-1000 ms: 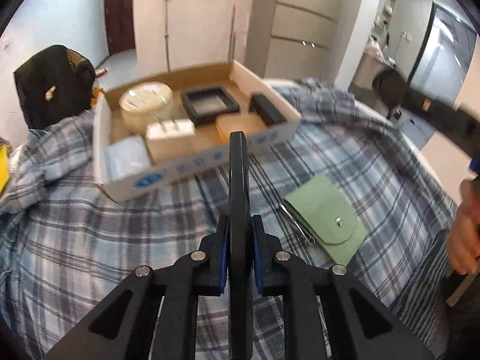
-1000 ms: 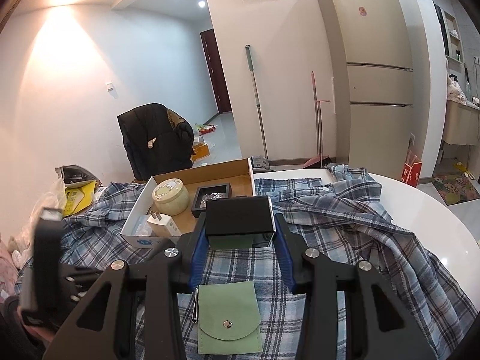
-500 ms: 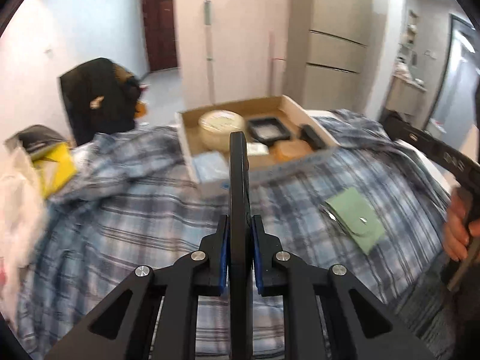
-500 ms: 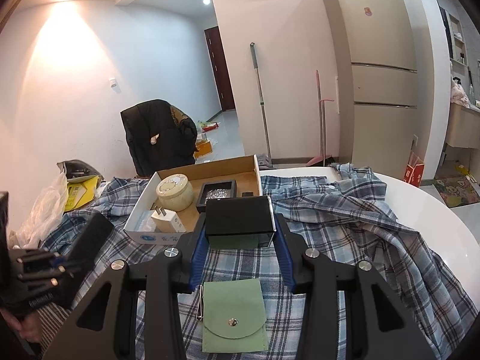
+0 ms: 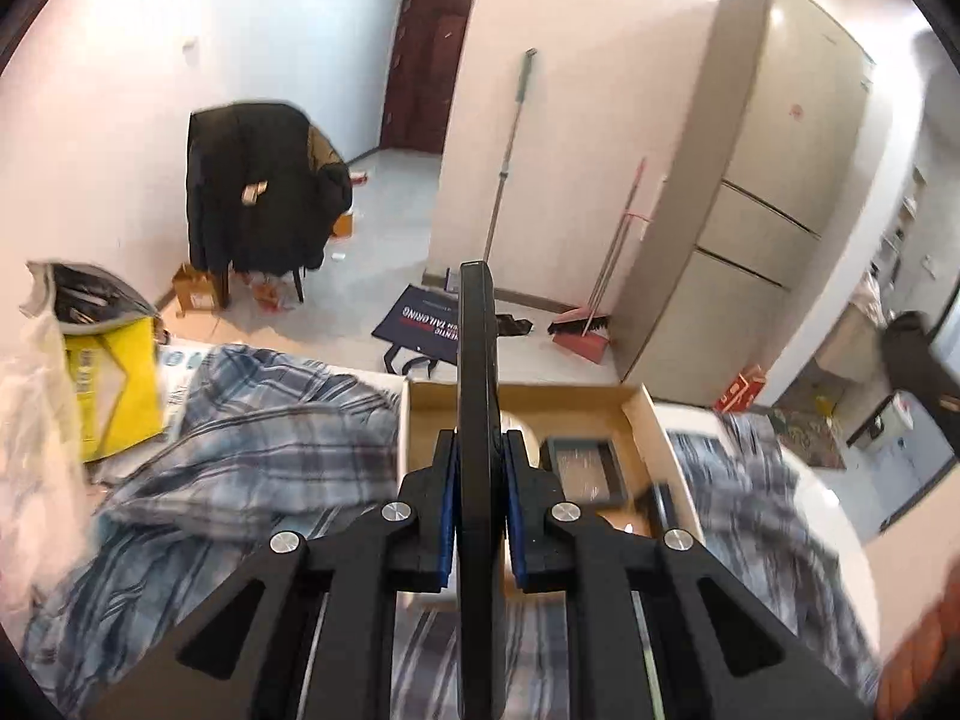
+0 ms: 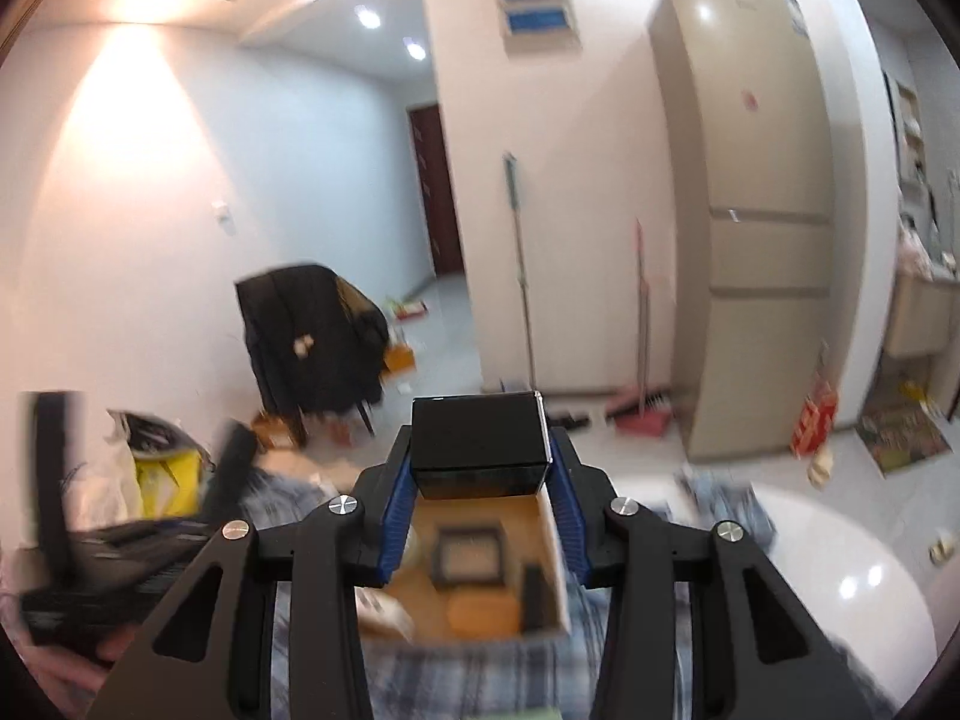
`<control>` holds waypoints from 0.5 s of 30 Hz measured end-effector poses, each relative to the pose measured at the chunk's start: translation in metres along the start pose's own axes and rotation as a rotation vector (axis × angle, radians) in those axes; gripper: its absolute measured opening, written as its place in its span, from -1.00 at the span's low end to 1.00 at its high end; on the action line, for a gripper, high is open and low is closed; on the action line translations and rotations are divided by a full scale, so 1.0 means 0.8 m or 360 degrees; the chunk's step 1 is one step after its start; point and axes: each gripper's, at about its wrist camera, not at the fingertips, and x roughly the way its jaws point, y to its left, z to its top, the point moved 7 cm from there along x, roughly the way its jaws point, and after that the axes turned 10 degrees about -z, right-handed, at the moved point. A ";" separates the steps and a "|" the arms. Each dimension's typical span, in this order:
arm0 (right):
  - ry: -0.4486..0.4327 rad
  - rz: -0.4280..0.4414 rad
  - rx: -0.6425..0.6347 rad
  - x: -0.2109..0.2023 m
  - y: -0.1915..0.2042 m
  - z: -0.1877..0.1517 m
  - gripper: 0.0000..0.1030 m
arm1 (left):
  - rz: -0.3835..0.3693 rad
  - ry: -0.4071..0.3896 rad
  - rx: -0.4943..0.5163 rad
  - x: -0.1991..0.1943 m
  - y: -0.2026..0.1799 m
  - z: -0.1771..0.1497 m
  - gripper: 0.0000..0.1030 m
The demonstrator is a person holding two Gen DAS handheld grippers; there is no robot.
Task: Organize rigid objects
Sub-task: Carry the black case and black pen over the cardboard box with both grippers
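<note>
In the left wrist view my left gripper [image 5: 479, 445] is shut on a thin black slab [image 5: 477, 330], held edge-on and upright above the near side of the open cardboard box [image 5: 655, 423]. The box holds a black tray [image 5: 585, 471], a cream round tin [image 5: 523, 441] partly hidden by my fingers, and a black bar [image 5: 663, 504]. My right gripper [image 6: 480, 439] is shut on a black box [image 6: 480, 423], hanging over the cardboard box [image 6: 555, 540]. Below it lie the black tray [image 6: 468, 552], an orange block [image 6: 483, 609] and a white charger [image 6: 378, 606].
A blue plaid shirt [image 5: 240, 456] covers the round white table [image 6: 840, 576]. Beyond the table stand a chair with a black jacket [image 5: 258, 192], a fridge [image 5: 756, 228], a broom and dustpan [image 5: 579, 333], and a yellow bag [image 5: 108, 384] at the left.
Both grippers have risen with their loads and now hang over the cardboard box. The green pouch has dropped out of both views. The left gripper's view rolled upright.
</note>
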 end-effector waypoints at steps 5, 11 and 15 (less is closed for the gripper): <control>0.0150 0.0041 0.0158 0.051 0.006 -0.002 -0.23 | -0.0009 0.0102 -0.0135 0.058 0.026 -0.010 -0.71; 0.0291 -0.0081 0.0174 0.118 -0.027 -0.061 -0.23 | 0.0077 0.0229 -0.0123 0.107 0.047 -0.044 -0.71; 0.0445 -0.0067 0.0237 0.147 -0.051 -0.089 -0.22 | 0.0107 0.0295 -0.0110 0.128 0.057 -0.058 -0.71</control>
